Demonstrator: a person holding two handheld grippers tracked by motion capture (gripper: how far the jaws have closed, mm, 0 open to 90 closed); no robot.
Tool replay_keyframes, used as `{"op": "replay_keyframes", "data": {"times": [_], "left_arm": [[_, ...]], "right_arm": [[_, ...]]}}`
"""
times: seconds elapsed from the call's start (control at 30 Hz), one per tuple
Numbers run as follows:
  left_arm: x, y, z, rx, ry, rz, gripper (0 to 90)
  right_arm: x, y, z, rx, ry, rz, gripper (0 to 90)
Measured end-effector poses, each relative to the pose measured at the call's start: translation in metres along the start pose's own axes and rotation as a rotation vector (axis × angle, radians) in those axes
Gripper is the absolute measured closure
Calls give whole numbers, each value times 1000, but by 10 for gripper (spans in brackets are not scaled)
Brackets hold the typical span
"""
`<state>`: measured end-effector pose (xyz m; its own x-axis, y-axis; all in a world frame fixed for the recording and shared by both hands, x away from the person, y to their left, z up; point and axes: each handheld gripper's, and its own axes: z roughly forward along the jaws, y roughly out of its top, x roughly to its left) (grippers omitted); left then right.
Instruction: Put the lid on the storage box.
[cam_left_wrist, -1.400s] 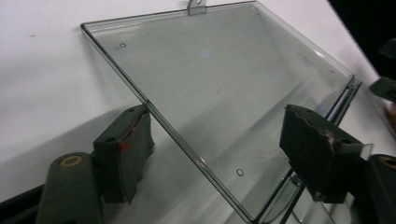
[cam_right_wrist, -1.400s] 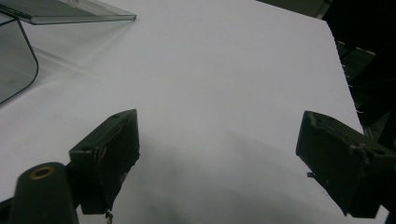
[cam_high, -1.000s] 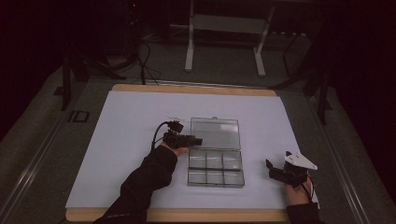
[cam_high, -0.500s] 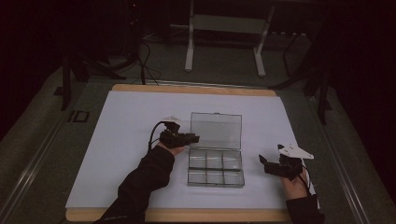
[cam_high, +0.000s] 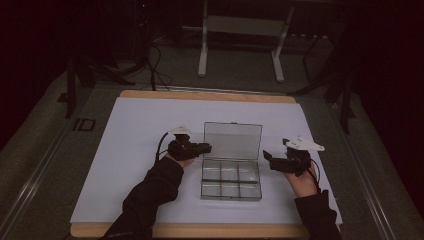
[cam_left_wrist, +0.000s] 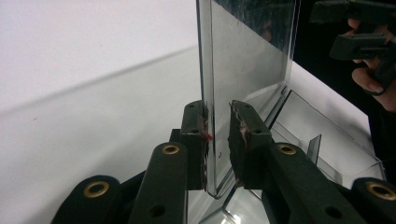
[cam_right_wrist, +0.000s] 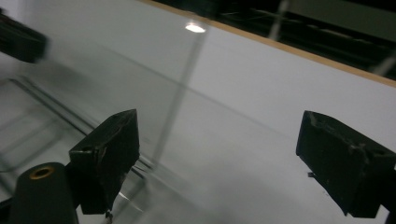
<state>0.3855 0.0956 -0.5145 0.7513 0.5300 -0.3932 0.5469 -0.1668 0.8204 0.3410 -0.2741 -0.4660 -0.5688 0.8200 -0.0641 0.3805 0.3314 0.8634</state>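
A clear plastic compartment box (cam_high: 231, 179) lies in the middle of the white sheet, with its lid (cam_high: 233, 141) standing upright. My left gripper (cam_high: 206, 147) is at the lid's left edge. In the left gripper view its jaws (cam_left_wrist: 217, 140) have just been closing and now pinch the lid's edge (cam_left_wrist: 252, 60); the empty compartments (cam_left_wrist: 322, 140) lie beyond. My right gripper (cam_high: 268, 160) hovers just right of the box, open and holding nothing. The right gripper view shows its jaws (cam_right_wrist: 219, 158) wide apart, facing the lid's clear edge (cam_right_wrist: 180, 88).
The white sheet (cam_high: 140, 130) covers a wooden table whose edge (cam_high: 210, 95) runs along the far side. Beyond the table a metal stand (cam_high: 240, 45) and cables (cam_high: 155, 60) are on the dark floor. White sheet lies bare on both sides of the box.
My right gripper has risen and moved left toward the box. The left gripper has stayed at the lid's left edge.
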Motion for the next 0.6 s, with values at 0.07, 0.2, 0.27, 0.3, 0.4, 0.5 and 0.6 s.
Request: {"op": "replay_keyframes", "data": {"times": [0.07,0.2,0.27,0.3,0.4,0.5,0.6], "left_arm": [[-1,0,0,-3,2,15,780],[-1,-1,-1,-11,4,38,780],[-1,-2,-1,-12,3,40,781],[-1,-2,-1,-13,2,39,780],[-1,-2,-1,-16,3,46,780],[-1,-2,-1,-18,3,52,779],[-2,-2,-2,-17,7,55,777]], "right_arm": [[4,4,7,7,5,4,137],[8,6,18,18,61,4,241],[9,6,23,25,81,5,319],[9,6,25,28,85,11,363],[8,6,29,41,115,22,479],[8,5,33,48,139,33,577],[9,6,34,47,155,32,666]]}}
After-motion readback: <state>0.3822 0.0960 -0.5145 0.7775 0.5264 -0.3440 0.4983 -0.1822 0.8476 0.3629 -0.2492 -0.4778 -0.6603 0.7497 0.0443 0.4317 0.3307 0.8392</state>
